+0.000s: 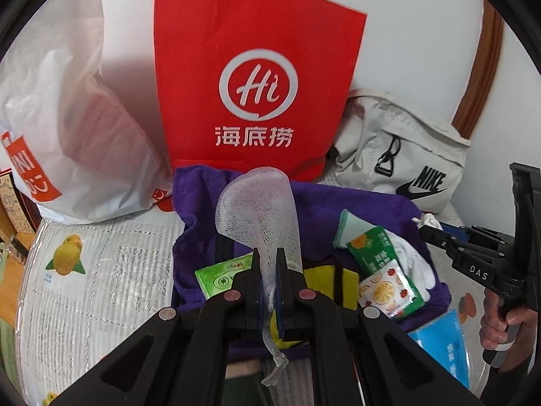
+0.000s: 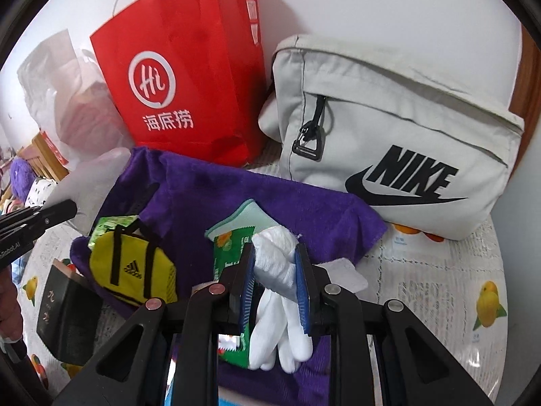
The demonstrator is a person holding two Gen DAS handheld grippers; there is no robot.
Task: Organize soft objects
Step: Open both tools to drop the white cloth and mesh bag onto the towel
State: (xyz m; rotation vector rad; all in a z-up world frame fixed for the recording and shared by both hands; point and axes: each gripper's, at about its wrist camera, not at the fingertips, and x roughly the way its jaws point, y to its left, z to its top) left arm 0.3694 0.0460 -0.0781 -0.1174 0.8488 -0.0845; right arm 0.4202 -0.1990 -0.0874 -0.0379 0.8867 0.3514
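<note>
The left tool (image 1: 267,253) is clamped on a white mesh net (image 1: 260,199), which arches up over the purple towel (image 1: 372,203). The right tool (image 2: 275,253) grips a white glove (image 2: 277,270) — its fingers dangle below the pads. Both hang above the towel on the bench (image 2: 439,270), near a yellow mini bag (image 2: 132,270) and 2 green packets.

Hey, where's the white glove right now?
In the right wrist view, the white glove is pinched in the right gripper, hanging over the purple towel, below the grey Nike bag.
</note>
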